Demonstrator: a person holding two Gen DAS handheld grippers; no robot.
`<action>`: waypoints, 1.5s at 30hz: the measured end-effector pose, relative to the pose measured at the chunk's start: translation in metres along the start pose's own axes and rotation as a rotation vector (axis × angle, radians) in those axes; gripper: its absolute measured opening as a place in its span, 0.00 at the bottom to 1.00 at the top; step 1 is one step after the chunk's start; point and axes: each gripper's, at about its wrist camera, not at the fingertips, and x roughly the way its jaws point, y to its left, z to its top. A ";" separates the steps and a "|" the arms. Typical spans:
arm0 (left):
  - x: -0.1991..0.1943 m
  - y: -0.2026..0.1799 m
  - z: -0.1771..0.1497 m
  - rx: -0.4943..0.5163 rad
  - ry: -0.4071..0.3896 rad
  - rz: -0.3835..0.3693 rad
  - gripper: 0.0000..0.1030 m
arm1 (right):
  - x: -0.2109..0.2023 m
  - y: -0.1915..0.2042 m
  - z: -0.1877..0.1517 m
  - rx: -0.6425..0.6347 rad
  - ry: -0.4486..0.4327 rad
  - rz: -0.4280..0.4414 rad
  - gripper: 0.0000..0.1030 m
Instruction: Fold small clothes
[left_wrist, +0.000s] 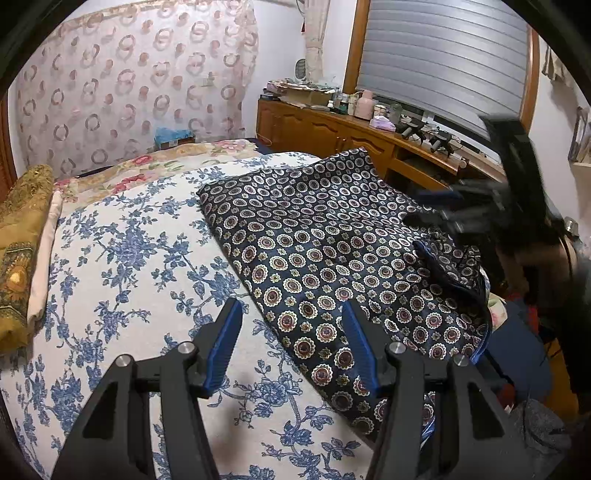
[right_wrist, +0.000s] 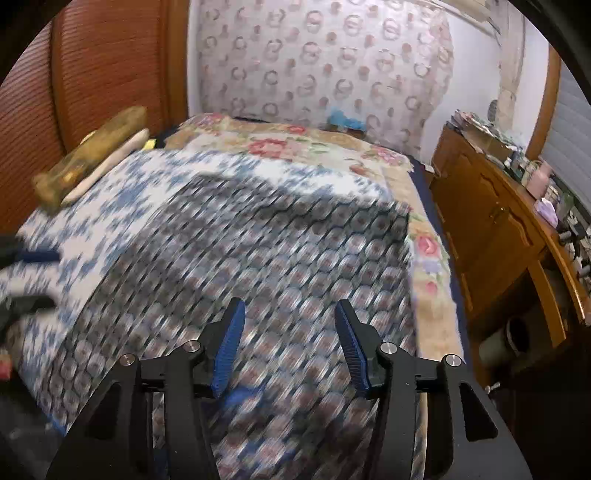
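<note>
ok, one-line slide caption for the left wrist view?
Open left claw hovers at the edge of a dark medallion-print garment spread on the blue floral bedspread.

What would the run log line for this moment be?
left gripper: open, empty | right gripper: open, empty | patterned garment: on bed, unheld

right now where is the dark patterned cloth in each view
Left wrist: the dark patterned cloth lies right of centre on the blue floral sheet, ahead of the left gripper.
Right wrist: blurred, centre to bottom, under the right gripper.
Shared landmark: the ring-print curtain.
</note>
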 end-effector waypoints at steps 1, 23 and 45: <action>0.001 0.000 -0.001 -0.001 0.002 -0.002 0.54 | -0.003 0.007 -0.007 0.001 0.003 0.003 0.54; 0.014 -0.016 -0.011 0.032 0.051 -0.014 0.54 | -0.051 -0.039 -0.098 0.149 0.089 -0.273 0.57; 0.031 -0.023 -0.026 0.035 0.146 -0.008 0.54 | -0.057 0.017 -0.062 0.073 -0.100 -0.067 0.57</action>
